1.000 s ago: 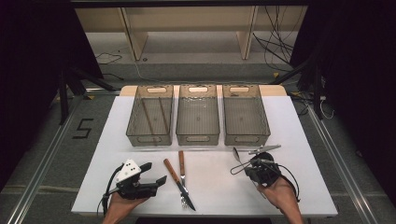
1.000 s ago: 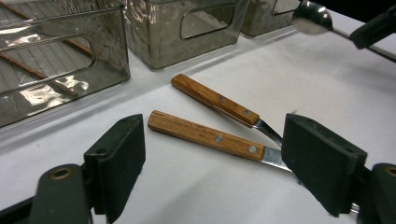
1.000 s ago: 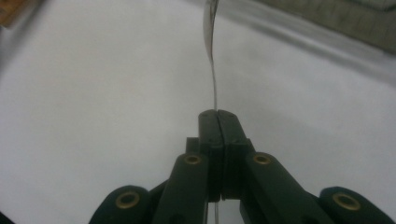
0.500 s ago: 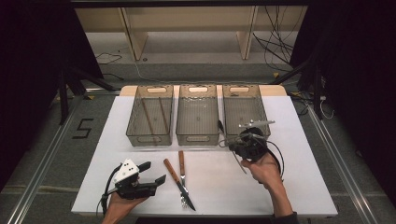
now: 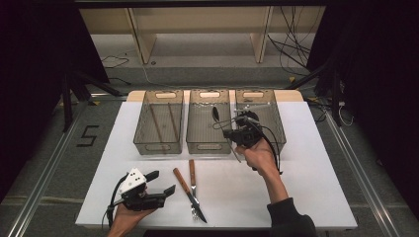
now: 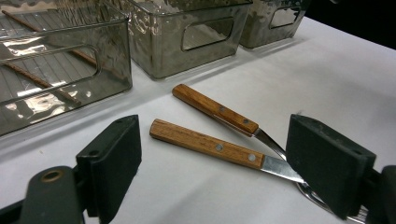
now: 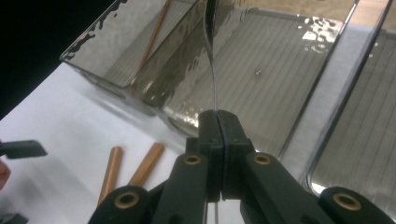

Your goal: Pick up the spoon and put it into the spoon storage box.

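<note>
My right gripper (image 5: 226, 131) (image 7: 218, 116) is shut on the thin handle of a metal spoon (image 5: 216, 114) (image 7: 211, 28). It hangs above the near right part of the middle clear bin (image 5: 208, 147) (image 7: 280, 70), with the spoon's bowl over that bin. At the table's front left my left gripper (image 5: 160, 182) (image 6: 212, 144) rests open with nothing held. Just ahead of its jaws lie a wooden-handled knife (image 5: 181, 181) (image 6: 205, 143) and a second wooden-handled utensil (image 5: 192, 174) (image 6: 215, 109).
Three clear bins stand in a row at the back of the white table (image 5: 306, 187). The left bin (image 5: 158, 146) (image 6: 56, 88) holds two brown chopsticks (image 5: 155, 123). The right bin (image 5: 276, 123) sits behind the right hand.
The right hand has carried the spoon up and leftward from the front right of the table to above the middle bin. The left gripper has stayed put.
</note>
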{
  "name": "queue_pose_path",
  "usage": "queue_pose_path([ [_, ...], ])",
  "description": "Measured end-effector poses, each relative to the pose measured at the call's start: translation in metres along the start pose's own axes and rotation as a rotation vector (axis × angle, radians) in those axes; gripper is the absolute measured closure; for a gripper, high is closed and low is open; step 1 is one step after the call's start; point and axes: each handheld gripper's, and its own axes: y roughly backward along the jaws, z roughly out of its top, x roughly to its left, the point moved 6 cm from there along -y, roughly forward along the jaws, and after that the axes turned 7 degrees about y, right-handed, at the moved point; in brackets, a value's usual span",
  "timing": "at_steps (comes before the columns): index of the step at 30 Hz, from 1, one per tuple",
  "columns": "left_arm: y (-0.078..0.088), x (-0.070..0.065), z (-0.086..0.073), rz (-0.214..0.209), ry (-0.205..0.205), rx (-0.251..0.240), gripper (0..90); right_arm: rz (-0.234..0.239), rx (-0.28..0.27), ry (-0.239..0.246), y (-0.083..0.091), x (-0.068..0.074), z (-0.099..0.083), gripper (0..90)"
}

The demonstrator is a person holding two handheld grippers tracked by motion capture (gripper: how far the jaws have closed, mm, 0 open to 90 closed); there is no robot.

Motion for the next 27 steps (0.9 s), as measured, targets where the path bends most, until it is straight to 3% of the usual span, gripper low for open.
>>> queue_pose_path([
  [9, 0.000, 0.000, 0.001, -0.004, 0.004, -0.006, 17.7, -0.004, 0.014, -0.023, -0.022, -0.006, 0.023, 90.0],
  [27, 0.000, -0.001, 0.001, -0.007, 0.004, -0.013, 17.4, -0.013, 0.020, -0.122, -0.061, -0.022, 0.053, 90.0],
])
